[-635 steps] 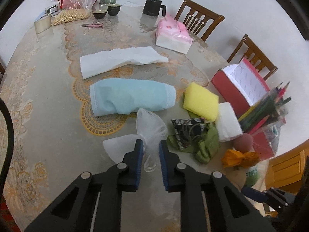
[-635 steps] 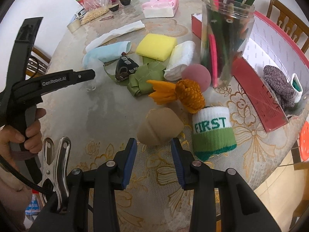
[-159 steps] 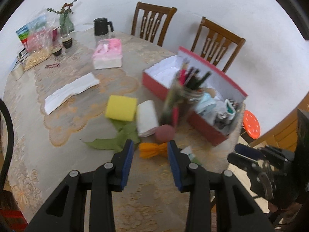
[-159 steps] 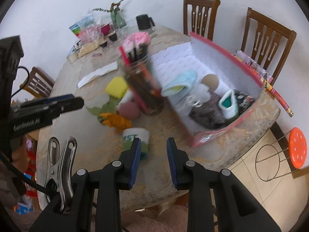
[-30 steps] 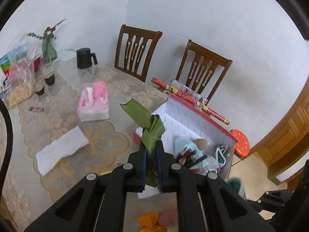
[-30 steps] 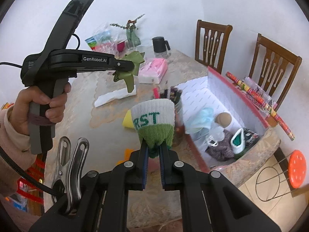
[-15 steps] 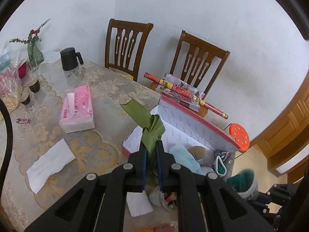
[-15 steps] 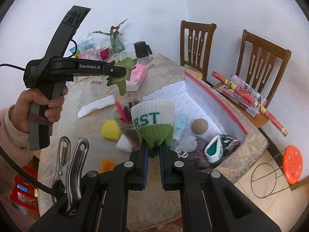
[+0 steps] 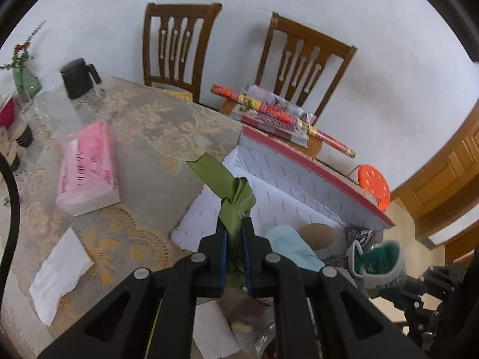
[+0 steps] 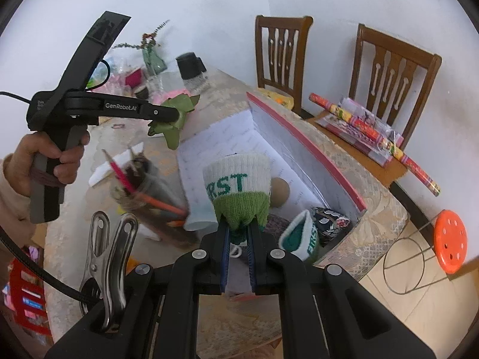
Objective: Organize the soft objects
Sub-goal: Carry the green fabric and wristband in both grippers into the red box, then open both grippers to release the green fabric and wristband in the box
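Since a second ago both tongs have carried their loads over the red box point(image 10: 305, 146). The left tongs point(image 9: 233, 229) pinch a knotted green ribbon point(image 9: 232, 193); the right tongs point(image 10: 238, 230) clamp a white-and-green wristband point(image 10: 236, 185) above what may be a matching wristband point(image 10: 299, 236) inside, far right on the worktop point(image 9: 155, 119).

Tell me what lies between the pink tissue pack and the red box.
Left wrist view: only bare patterned tablecloth between the pink tissue pack and the red box; the green cloth merely hangs in front.
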Action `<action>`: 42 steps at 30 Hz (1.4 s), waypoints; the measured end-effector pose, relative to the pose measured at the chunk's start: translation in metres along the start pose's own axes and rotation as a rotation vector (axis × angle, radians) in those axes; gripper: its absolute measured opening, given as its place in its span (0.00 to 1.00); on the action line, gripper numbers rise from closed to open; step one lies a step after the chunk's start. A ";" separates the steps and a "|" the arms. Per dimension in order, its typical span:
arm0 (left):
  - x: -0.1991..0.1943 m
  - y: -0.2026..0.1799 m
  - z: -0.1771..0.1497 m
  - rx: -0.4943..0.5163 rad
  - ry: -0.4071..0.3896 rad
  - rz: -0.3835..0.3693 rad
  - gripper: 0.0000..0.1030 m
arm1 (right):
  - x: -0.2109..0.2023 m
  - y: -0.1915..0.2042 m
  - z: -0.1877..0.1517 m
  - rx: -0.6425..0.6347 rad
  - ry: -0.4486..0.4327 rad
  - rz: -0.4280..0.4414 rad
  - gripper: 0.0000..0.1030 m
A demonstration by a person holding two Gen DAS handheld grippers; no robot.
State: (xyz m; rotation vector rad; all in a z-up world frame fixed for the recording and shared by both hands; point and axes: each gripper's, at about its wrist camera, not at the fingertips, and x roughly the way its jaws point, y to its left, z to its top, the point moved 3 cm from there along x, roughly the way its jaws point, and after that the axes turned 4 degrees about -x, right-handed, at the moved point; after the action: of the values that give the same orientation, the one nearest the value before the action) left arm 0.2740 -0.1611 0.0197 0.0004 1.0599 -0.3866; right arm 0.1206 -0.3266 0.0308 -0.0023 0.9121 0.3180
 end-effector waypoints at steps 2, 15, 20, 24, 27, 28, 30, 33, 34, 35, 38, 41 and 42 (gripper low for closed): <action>0.012 -0.001 0.001 0.012 0.033 -0.010 0.09 | 0.006 -0.006 -0.001 0.009 0.013 -0.005 0.11; 0.058 -0.003 -0.004 0.056 0.152 -0.047 0.09 | 0.030 -0.020 -0.007 0.048 0.063 -0.036 0.11; 0.065 -0.009 -0.009 0.083 0.174 -0.060 0.11 | 0.033 -0.022 -0.007 0.066 0.071 -0.044 0.11; 0.064 -0.010 -0.009 0.087 0.169 -0.059 0.15 | 0.034 -0.024 -0.006 0.074 0.072 -0.045 0.11; 0.061 -0.009 -0.008 0.086 0.163 -0.046 0.21 | 0.034 -0.023 -0.005 0.081 0.072 -0.044 0.14; 0.060 -0.009 -0.007 0.086 0.163 -0.044 0.22 | 0.034 -0.025 -0.005 0.084 0.070 -0.047 0.16; 0.058 -0.009 -0.007 0.086 0.162 -0.043 0.24 | 0.033 -0.025 -0.005 0.088 0.066 -0.055 0.19; 0.055 -0.010 -0.007 0.089 0.160 -0.039 0.30 | 0.031 -0.026 -0.006 0.093 0.061 -0.068 0.26; 0.055 -0.011 -0.007 0.091 0.158 -0.036 0.31 | 0.030 -0.026 -0.006 0.094 0.059 -0.072 0.28; 0.054 -0.011 -0.007 0.093 0.158 -0.035 0.32 | 0.029 -0.027 -0.006 0.096 0.057 -0.075 0.28; 0.050 -0.013 -0.007 0.097 0.154 -0.026 0.35 | 0.025 -0.026 -0.008 0.097 0.053 -0.085 0.28; 0.043 -0.012 -0.008 0.087 0.140 -0.018 0.35 | 0.021 -0.026 -0.010 0.099 0.050 -0.089 0.29; 0.039 -0.010 -0.009 0.079 0.131 -0.014 0.35 | 0.019 -0.025 -0.011 0.099 0.048 -0.090 0.29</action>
State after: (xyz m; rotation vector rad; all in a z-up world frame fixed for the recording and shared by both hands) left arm 0.2801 -0.1808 -0.0163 0.0898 1.1736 -0.4461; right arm 0.1299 -0.3466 0.0059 0.0405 0.9712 0.1892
